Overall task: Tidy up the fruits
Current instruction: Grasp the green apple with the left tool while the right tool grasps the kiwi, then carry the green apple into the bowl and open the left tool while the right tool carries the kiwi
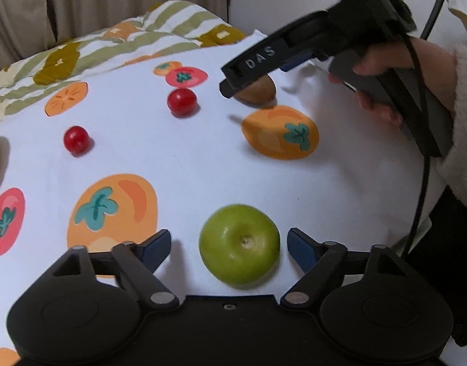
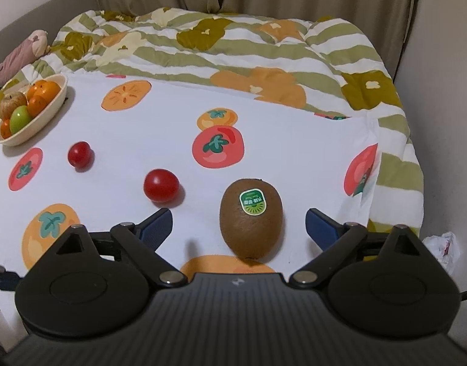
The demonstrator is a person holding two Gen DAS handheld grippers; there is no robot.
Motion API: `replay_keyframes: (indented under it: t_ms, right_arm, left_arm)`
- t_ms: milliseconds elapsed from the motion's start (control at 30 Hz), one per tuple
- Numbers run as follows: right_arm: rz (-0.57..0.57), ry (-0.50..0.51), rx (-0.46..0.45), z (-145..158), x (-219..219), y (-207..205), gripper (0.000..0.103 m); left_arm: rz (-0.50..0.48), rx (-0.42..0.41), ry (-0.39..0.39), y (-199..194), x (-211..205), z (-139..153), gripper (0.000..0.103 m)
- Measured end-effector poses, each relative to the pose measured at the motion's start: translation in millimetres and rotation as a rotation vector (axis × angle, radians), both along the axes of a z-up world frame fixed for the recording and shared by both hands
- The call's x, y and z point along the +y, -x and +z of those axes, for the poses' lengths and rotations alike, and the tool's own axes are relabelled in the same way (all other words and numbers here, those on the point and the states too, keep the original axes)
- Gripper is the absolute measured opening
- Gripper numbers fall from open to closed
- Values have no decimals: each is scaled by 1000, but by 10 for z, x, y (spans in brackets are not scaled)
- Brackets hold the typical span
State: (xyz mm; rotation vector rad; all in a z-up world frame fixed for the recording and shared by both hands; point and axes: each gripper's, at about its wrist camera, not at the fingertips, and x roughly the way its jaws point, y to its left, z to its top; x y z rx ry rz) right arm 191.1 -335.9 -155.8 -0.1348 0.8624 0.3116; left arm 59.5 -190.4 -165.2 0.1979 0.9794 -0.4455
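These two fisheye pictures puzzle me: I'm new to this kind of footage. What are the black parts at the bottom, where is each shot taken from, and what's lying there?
No robot here: a person holds a hand tool with a two-finger claw in each hand, and a camera on each looks forward along the fingers. The black shapes at the bottom are those tools.

The left camera shows the left claw open around a green apple, gripping nothing. The right tool appears at upper right in that view.

The right camera shows the right claw open around a kiwi, also gripping nothing.

Everything lies on a white cloth printed with fruit. Two tomatoes lie loose, and a bowl at far left holds fruit.
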Motion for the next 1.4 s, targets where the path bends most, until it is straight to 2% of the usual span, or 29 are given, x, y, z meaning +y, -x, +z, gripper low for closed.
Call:
replay_keyframes:
  t_ms: [100,233,567,767,900,1167,1400]
  right_arm:
    - [5,14,6,-67,9,-56,103]
    - [5,15,21,-151,2,-135,96]
    - [5,37,15,-203,21,-195,80]
    - [-8,33,12,-198,-5,-184,75]
    - [2,32,1,-176,-3,-165,65]
    - [-2,17,-1,-119,-15,-104,63]
    - [14,14,-19,63,47,23,63]
  left_arm:
    - [-21,10,-8,-5,-37,-52,67]
    - [-57,-20,-37,-2,-83,-60,58]
    - [-58,-11,-38,-13,-83,-49,58]
    - [-9,-4,-35,-91,-43,-43,58]
    - [24,-9,-37,-149,21,-22,58]
    - [70,-41,-35,-227,97,89,58]
    - [88,-67,-24,-200,169,247,58]
